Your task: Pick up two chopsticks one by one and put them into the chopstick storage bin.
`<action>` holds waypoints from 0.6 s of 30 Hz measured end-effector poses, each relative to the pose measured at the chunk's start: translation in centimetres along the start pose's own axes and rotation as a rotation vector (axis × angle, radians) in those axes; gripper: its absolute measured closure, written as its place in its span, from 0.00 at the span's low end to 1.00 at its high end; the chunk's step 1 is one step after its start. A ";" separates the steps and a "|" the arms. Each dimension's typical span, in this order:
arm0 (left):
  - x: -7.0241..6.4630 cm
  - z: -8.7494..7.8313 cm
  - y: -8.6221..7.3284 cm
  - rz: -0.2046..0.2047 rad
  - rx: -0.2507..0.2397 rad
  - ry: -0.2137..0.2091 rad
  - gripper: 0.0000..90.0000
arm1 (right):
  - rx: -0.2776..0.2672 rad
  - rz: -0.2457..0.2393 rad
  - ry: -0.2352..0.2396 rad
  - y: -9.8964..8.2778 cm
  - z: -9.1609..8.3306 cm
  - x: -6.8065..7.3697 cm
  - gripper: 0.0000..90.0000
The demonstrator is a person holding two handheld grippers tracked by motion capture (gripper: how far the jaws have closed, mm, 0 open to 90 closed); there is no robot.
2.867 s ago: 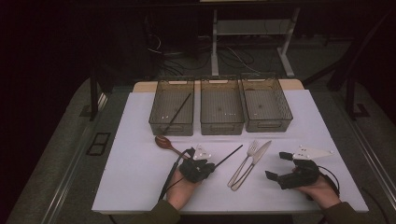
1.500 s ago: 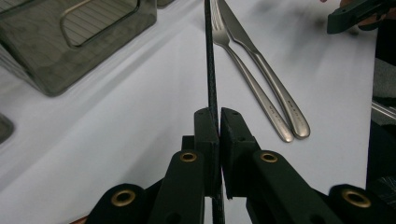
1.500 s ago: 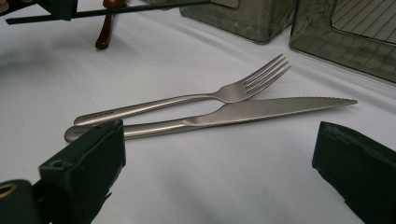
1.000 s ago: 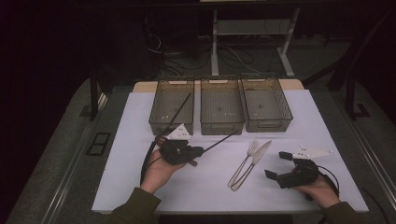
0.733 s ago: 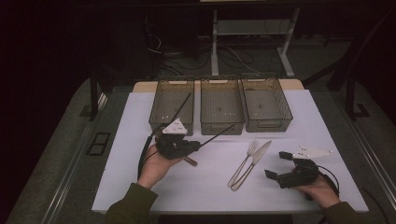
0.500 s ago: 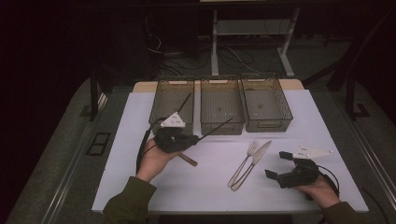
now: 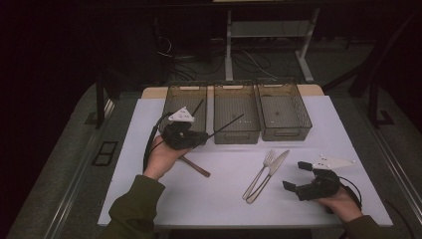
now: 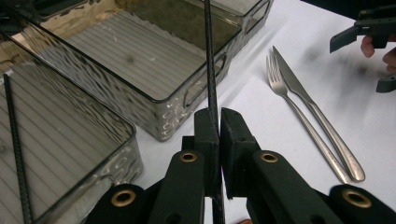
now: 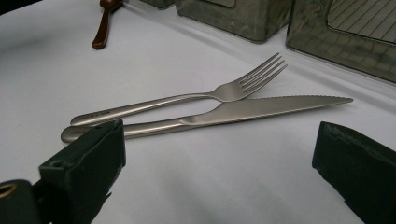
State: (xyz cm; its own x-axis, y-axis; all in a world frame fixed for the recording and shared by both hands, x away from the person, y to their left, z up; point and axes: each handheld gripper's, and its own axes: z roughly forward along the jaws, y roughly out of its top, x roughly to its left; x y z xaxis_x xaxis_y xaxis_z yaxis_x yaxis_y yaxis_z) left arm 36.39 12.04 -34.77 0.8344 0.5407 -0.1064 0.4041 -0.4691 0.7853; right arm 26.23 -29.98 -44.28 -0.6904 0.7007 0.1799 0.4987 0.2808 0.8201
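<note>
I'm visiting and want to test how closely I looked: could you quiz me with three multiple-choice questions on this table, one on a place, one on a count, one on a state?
1. Where do the fork and knife lie?
A in a bin
B side by side on the white table
C in a gripper

2. How many clear bins stand in the row?
A two
B three
C five

3. How are the left gripper jaws?
A wide open
B shut on the black chopstick
C holding a fork

Key: 1 B, both rest on the cloth; 2 B, three side by side; 3 B, the stick is pinched between them.
</note>
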 end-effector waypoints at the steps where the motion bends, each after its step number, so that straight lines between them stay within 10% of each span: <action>1: 0.1 0.0 0.1 -0.003 -0.005 -0.003 0.95 | -0.005 -0.006 -0.002 0.0 0.0 0.0 0.02; 18: 3.0 0.3 2.7 -0.004 -0.002 0.043 0.95 | -0.005 -0.004 -0.003 0.0 0.0 0.0 0.02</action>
State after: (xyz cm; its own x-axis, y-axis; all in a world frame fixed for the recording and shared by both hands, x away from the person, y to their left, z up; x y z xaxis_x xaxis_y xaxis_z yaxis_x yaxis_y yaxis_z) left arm 40.09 12.17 -33.13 0.8159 0.5722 -0.0835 0.4068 -0.4655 0.7860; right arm 26.23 -30.00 -44.24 -0.6906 0.7016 0.1755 0.4937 0.2800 0.8233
